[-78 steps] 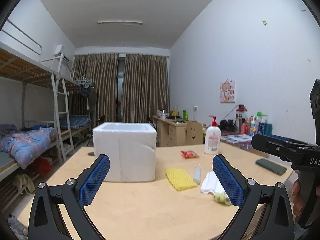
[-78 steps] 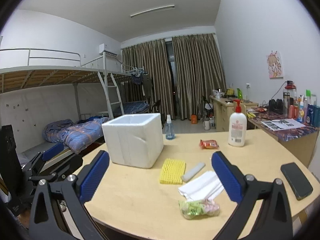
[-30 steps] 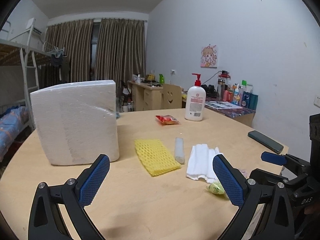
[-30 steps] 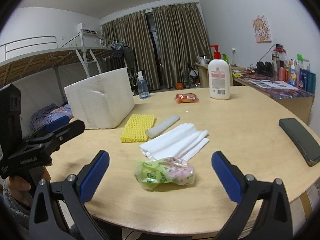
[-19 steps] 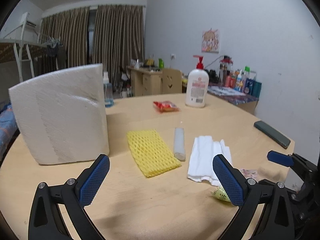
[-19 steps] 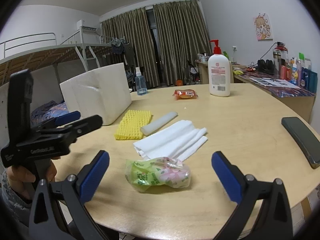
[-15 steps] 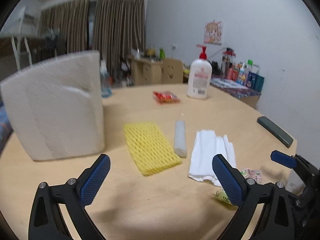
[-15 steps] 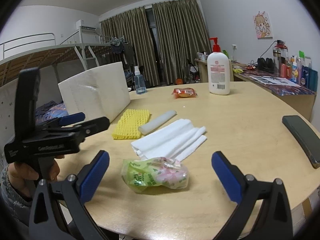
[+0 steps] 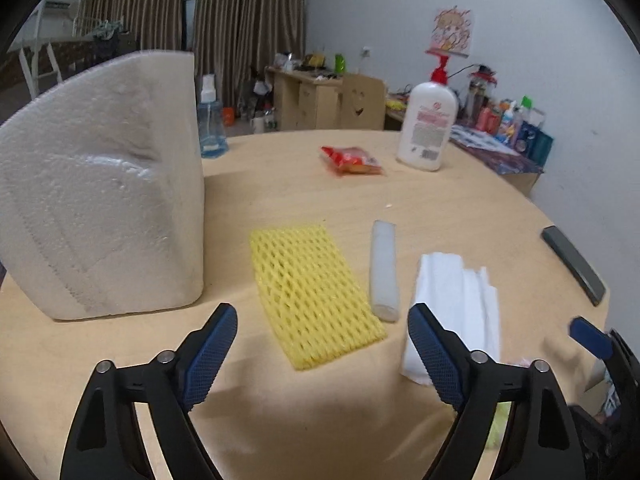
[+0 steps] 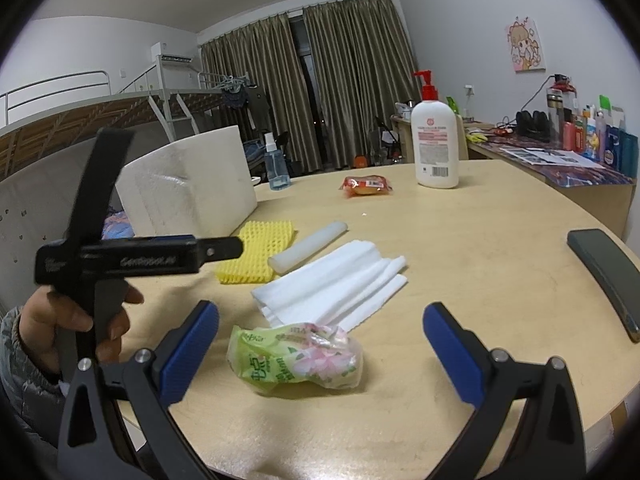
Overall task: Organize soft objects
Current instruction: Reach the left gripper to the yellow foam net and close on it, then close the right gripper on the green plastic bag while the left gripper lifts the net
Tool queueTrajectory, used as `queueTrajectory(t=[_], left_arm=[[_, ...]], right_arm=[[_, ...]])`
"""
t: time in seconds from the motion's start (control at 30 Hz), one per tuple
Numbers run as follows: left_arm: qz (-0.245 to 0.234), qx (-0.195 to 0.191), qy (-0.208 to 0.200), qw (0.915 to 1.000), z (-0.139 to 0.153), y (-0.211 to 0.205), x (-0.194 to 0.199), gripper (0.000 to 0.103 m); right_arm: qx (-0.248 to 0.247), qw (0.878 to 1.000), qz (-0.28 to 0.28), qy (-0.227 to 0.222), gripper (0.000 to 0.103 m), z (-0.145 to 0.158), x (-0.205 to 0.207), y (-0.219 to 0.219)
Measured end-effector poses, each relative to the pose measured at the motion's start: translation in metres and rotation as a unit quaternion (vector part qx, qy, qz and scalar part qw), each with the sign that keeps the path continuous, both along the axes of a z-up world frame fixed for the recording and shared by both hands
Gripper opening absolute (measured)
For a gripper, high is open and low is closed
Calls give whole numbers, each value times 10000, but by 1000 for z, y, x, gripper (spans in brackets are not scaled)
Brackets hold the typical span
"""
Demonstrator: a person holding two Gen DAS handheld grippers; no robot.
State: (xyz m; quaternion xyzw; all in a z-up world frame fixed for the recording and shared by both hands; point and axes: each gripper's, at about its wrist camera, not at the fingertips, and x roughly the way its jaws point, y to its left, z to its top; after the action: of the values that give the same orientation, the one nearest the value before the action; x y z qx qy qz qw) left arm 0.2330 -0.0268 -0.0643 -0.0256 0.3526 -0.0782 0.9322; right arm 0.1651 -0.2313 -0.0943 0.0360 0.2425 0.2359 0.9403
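A yellow foam net (image 9: 312, 292) (image 10: 256, 252) lies flat on the round wooden table (image 9: 280, 200), right of a white foam box (image 9: 104, 208) (image 10: 192, 188). Beside the net lie a white foam stick (image 9: 384, 268) (image 10: 308, 246) and a folded white cloth (image 9: 456, 304) (image 10: 332, 284). My left gripper (image 9: 320, 348) hovers over the net's near end; its jaws are closing, with nothing pressed between them. My right gripper (image 10: 320, 348) stands open just above a green tissue pack (image 10: 296, 360). A hand (image 10: 68, 320) holds the left gripper's handle.
At the back of the table stand a white pump bottle (image 9: 426, 128) (image 10: 436, 144) and a blue spray bottle (image 9: 210, 120), with a red snack packet (image 9: 352, 160) (image 10: 366, 186) in front. A dark phone (image 9: 572, 264) (image 10: 608, 276) lies near the right edge.
My left gripper has moved forward and tipped down over the yellow net, and its jaws have narrowed. The right gripper has hardly moved.
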Motion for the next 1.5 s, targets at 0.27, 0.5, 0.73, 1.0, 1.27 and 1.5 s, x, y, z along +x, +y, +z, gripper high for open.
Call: queueTrajectory(t=[0.27,0.5,0.73,1.0,1.27,1.5], left_arm=[[127,-15,550,9984,-17,3,28,76],[127,-145,756,9969,-24,5,37,73],[175,-36,748,9970,-24,5,44,50],[-36,-175,743,9971,-24,5,46,22],[-31,-350,652,9973,-21,10,43,12],[-58,-449,604,9971,-20,13,38,12]], right_arm=[[23,10000,-6,30,103,-1,2,-3],[6,9999,29,96,103,-3,6,-2],[-45,9999,72,127,103,-4,7,4],[-216,9995,146,177,103,-4,6,13],[-594,9970,386,305,103,-10,2,31],[-911,9948,158,433,103,-15,2,36]])
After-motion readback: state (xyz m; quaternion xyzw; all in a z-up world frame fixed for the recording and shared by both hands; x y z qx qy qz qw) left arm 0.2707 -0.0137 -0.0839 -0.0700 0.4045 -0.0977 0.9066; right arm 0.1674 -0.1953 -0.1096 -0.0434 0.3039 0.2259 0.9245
